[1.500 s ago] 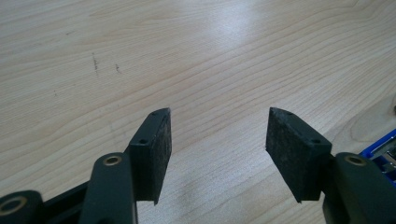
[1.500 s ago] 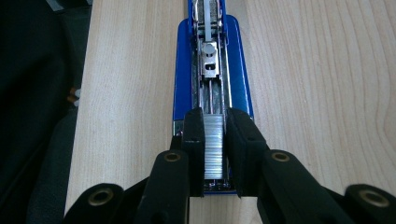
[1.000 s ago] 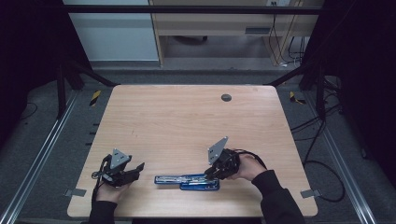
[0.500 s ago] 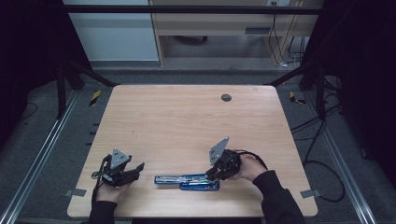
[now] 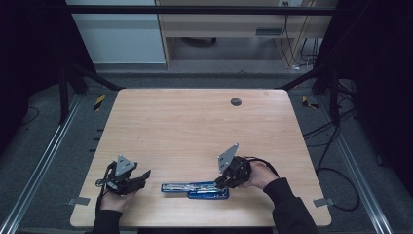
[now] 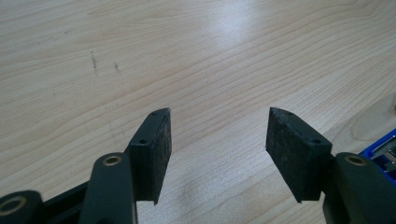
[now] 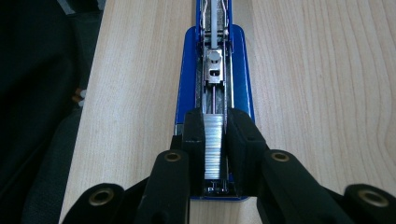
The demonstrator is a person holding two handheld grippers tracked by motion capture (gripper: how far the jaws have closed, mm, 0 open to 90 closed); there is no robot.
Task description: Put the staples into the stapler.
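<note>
A blue stapler (image 5: 195, 188) lies opened out flat near the table's front edge, its metal magazine channel (image 7: 214, 70) facing up. My right gripper (image 5: 220, 183) is at the stapler's right end, shut on a silver strip of staples (image 7: 214, 154) that sits right over the channel. Whether the strip rests in the channel I cannot tell. The stapler's blue body (image 7: 187, 70) runs away from the jaws. My left gripper (image 5: 143, 176) rests to the left of the stapler, apart from it. Its jaws (image 6: 217, 140) stand open over bare wood, with a blue stapler corner (image 6: 380, 149) at the right edge.
The wooden table (image 5: 195, 126) has a round grommet hole (image 5: 236, 102) near its far edge. The table's front edge (image 7: 91, 93) runs close beside the stapler, with dark floor beyond. Cables (image 5: 336, 165) trail on the floor to the right.
</note>
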